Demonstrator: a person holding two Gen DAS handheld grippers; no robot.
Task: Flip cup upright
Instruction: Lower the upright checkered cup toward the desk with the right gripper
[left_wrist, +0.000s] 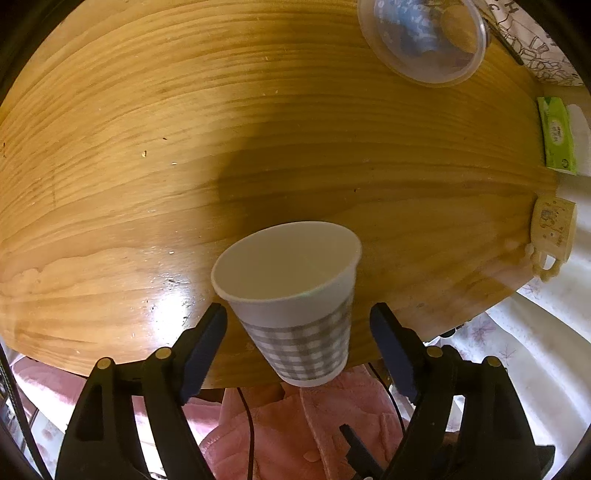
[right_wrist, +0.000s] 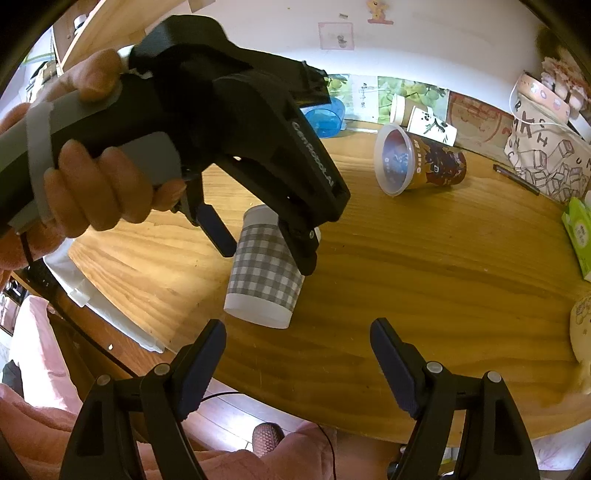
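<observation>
A white paper cup with a grey checked band (left_wrist: 295, 295) shows in the left wrist view between the open fingers of my left gripper (left_wrist: 297, 325), its mouth toward the camera's far side, tilted. Neither blue pad touches it there. In the right wrist view the same cup (right_wrist: 264, 273) hangs mouth-down and tilted over the wooden table (right_wrist: 424, 277), with the left gripper (right_wrist: 262, 243) around its base end. My right gripper (right_wrist: 298, 347) is open and empty, just below and in front of the cup.
A printed tub with a clear lid (right_wrist: 417, 164) lies on its side at the back of the table; it also shows in the left wrist view (left_wrist: 424, 37). A green packet (left_wrist: 556, 136), a small cream mug (left_wrist: 550, 232), a patterned bag (right_wrist: 546, 158) and paper cups (right_wrist: 424, 122) stand along the right and back.
</observation>
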